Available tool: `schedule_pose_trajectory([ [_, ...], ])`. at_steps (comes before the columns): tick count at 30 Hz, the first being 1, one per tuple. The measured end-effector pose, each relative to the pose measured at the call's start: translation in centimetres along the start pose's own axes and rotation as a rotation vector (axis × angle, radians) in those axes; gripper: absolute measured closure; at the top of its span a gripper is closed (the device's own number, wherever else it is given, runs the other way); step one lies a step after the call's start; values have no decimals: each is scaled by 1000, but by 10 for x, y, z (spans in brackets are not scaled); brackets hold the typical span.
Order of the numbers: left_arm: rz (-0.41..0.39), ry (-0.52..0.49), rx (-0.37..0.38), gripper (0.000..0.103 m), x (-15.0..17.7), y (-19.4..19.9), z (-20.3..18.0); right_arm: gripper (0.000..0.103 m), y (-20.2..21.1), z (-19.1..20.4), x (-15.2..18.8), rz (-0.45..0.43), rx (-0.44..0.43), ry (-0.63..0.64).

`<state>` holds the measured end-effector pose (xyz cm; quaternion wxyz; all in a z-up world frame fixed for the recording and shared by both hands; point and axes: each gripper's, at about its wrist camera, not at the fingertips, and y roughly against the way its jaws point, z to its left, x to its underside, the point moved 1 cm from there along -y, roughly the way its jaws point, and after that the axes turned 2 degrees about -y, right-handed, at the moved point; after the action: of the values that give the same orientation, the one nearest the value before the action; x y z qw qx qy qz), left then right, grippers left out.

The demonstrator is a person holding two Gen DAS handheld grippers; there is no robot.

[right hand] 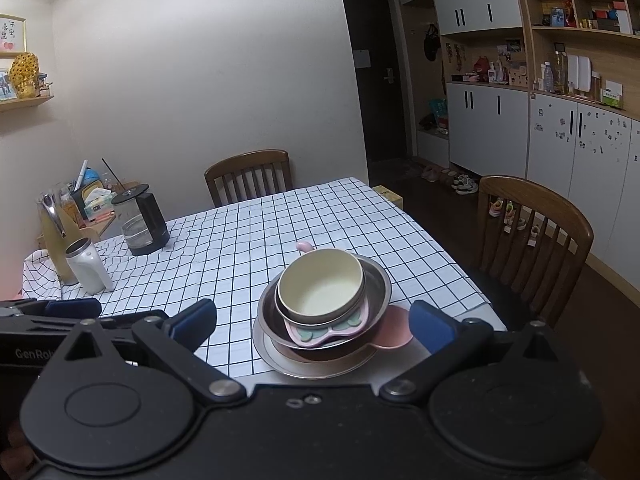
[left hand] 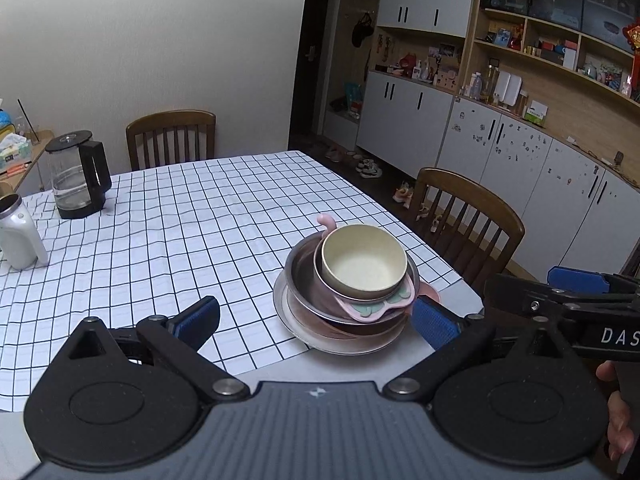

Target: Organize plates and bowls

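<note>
We hold each hand-held gripper, left (left hand: 314,320) and right (right hand: 312,322), wide and empty before the stack (right hand: 320,308) near the bench (right hand: 248,240) edge; the tilted cream bowl (right hand: 320,282) could slide off if nudged.

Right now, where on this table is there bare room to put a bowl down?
The widest free patch is the checked cloth between the kettle and the stack of dishes. There is also room behind the stack toward the far chair. The left edge is crowded by the kettle and the white mug.
</note>
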<state>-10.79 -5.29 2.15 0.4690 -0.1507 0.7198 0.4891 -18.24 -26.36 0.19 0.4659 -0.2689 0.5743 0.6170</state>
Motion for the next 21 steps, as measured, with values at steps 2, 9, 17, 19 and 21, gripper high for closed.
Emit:
schedule_pose_trajectory([
  [2, 2, 1, 1, 0, -1, 0, 0, 0, 0, 0, 0, 0, -1, 0],
  [9, 5, 9, -22, 0, 0, 3, 0, 0, 0, 2, 0, 10, -16, 9],
  [17, 2, 7, -52, 0, -1, 7, -2, 0, 1, 2, -4, 14, -37, 20],
  [19, 3, 14, -62, 0, -1, 8, -3, 0, 0, 2, -4, 14, -49, 22],
  [21, 3, 21, -73, 0, -1, 7, -5, 0, -2, 0, -5, 19, -63, 16],
])
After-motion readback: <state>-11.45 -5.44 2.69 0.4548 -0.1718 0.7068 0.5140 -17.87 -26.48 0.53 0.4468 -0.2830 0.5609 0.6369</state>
